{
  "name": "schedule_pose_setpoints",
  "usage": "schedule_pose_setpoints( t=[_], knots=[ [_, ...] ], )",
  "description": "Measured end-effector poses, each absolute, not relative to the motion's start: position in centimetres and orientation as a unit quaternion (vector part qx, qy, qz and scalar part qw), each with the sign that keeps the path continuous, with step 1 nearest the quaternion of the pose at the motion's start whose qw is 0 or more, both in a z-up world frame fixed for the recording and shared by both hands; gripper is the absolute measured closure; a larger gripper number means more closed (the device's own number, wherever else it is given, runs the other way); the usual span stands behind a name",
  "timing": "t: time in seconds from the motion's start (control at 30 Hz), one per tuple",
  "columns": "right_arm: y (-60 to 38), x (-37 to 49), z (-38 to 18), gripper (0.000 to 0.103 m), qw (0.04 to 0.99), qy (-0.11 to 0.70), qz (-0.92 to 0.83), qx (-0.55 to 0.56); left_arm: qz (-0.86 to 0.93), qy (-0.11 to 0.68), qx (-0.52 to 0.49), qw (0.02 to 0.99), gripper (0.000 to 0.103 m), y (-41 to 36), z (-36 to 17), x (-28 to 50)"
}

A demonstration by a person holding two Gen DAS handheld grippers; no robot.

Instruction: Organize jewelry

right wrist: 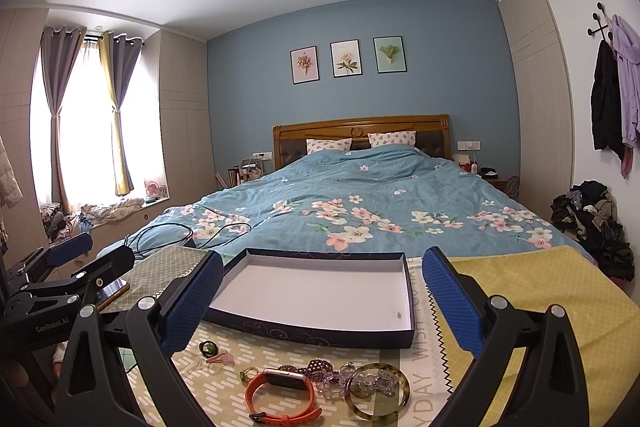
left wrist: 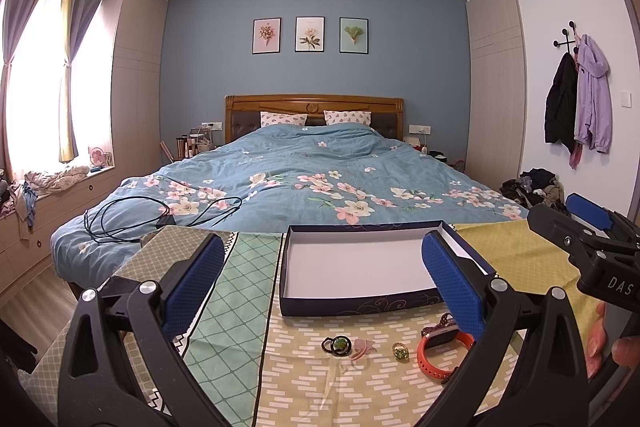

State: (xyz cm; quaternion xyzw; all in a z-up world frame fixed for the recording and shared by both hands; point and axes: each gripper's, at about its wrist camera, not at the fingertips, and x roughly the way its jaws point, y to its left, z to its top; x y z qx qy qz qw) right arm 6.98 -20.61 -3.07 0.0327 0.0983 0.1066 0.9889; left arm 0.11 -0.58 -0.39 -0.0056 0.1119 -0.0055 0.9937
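A dark blue box [left wrist: 352, 301] with a white empty inside lies on the patterned cloth, also in the right wrist view [right wrist: 320, 335]. In front of it lie a dark ring with a green stone [left wrist: 338, 344], a pink clip [left wrist: 362, 349], a green-gold ring [left wrist: 400, 351], an orange watch [right wrist: 280, 395], a bead bracelet [right wrist: 320, 371] and a tortoiseshell bangle [right wrist: 378, 391]. My left gripper [left wrist: 324, 283] is open above the items. My right gripper [right wrist: 324, 299] is open, held over the box's front edge.
The cloth-covered surface [right wrist: 520, 291] stands at the foot of a bed with a blue floral duvet [left wrist: 312, 183]. A black cable [left wrist: 160, 213] lies on the bed. A phone [right wrist: 114, 291] lies at the left. A clothes pile [right wrist: 596, 223] sits at the right.
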Motion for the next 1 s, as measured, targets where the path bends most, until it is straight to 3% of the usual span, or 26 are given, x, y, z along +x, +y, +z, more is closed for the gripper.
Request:
schedule_pose_setpoints(
  t=[0.43,0.77,0.93,1.0],
  knots=[
    [-21.4,7.8,-3.1,0.007,0.986,0.119,0.109,0.037,-0.02,0.13,-0.003,0.991,0.006,-0.8,-1.1,1.2],
    [-24.6,10.4,-6.6,0.008,0.965,0.243,0.092,0.034,-0.098,0.239,0.022,0.966,0.006,-3.4,-4.8,4.8],
    [-25.5,11.8,-9.1,0.024,0.945,0.312,0.094,0.026,-0.135,0.309,0.038,0.941,0.016,-5.3,-7.7,7.2],
    [-25.8,12.5,-10.0,0.038,0.936,0.336,0.101,0.031,-0.152,0.338,0.034,0.928,0.025,-5.8,-8.8,8.0]
  ],
)
